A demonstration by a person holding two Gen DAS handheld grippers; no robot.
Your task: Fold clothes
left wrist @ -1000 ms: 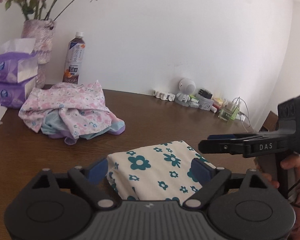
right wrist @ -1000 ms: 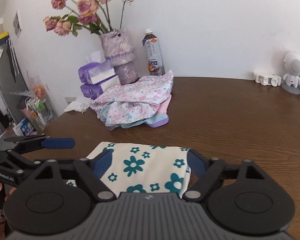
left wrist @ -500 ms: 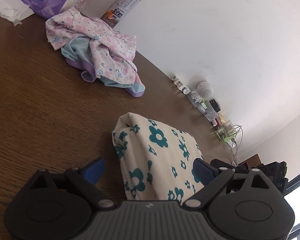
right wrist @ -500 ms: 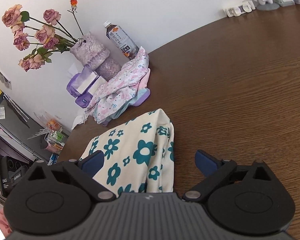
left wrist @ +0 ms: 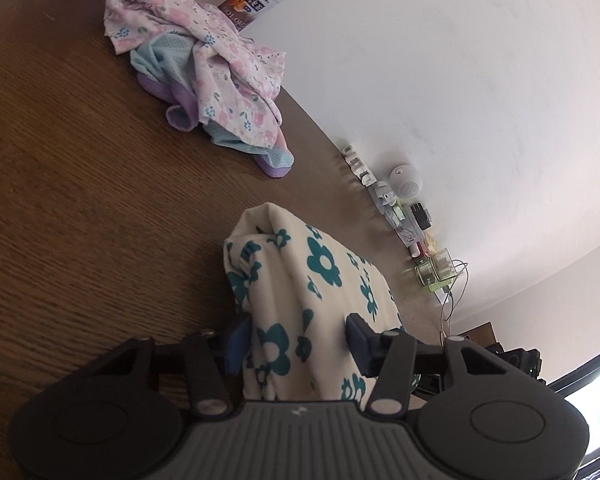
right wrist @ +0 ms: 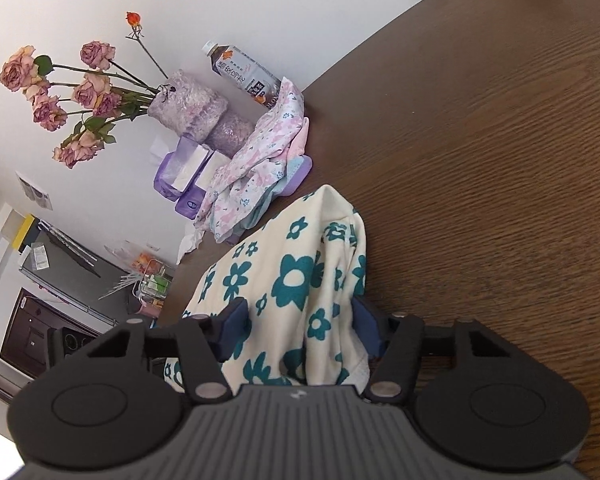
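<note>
- The tabletop (left wrist: 60,208) is dark brown wood grain, pushed up against a plain white wall (left wrist: 440,80); both views are tipped over at a steep angle.
- Along the wall edge stand a purple vase of dried roses (right wrist: 192,108), a drink bottle (right wrist: 242,70) and purple tissue packs (right wrist: 180,172). At the other end of the wall edge sit a small white round gadget (left wrist: 406,182) and a greenish glass jar (left wrist: 434,272) with thin wires beside it.
- A loose heap of pink floral and pale blue clothes (left wrist: 216,80) lies crumpled on the tabletop near the bottle — well apart from the claws.
- In the right wrist view a dark cabinet (right wrist: 48,320) and a cluttered rack show beyond the tabletop's edge.
- The left claw (left wrist: 298,344) is closed partway, its blue pads pressed into either side of the cream garment with teal flowers (left wrist: 300,280) — it is gripping a bunched thickness of the cloth.
- The right claw (right wrist: 298,326) is likewise clamped on the same garment (right wrist: 296,272), fabric gathered between its pads.
- The garment rises in a folded hump from between each claw's fingers and stretches forward, its far end rounded and resting on or just above the wood; I cannot tell which.
</note>
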